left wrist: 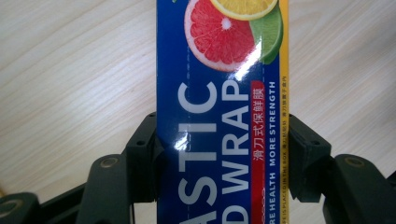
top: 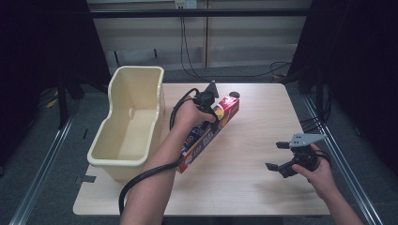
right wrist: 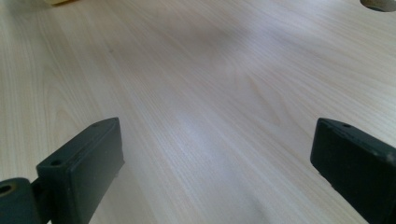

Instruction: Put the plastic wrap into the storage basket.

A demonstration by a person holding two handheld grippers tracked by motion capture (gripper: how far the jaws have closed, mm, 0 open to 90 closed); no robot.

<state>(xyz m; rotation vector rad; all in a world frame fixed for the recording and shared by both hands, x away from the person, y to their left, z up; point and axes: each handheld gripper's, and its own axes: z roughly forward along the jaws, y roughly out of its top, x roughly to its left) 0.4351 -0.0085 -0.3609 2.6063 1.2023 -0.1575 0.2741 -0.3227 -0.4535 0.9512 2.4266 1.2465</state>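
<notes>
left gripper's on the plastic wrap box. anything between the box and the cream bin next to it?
Nothing visible does. The left gripper is shut on the plastic wrap box, one jaw on each long side. The cream bin sits right beside it, open-topped and empty; only its near wall has to be cleared. The right gripper is open, well off to the other side.

Light wood-grain table (top: 244,187) in centre, corners rounded, pale glare patch on the surface. Grey floor (top: 56,140) around it, short dark tape marks near the left front corner. Metal rails (top: 42,164) along the floor on both sides, angled inward toward the back. Beige panelled wall (top: 244,42) behind, dark horizontal bar across its top, small white outlet box (top: 186,4) at the upper edge. Black cables (top: 187,51) down from it, looped over the floor behind the table. Dark curtains (top: 42,42) left and right, both sides in deep shadow.
</notes>
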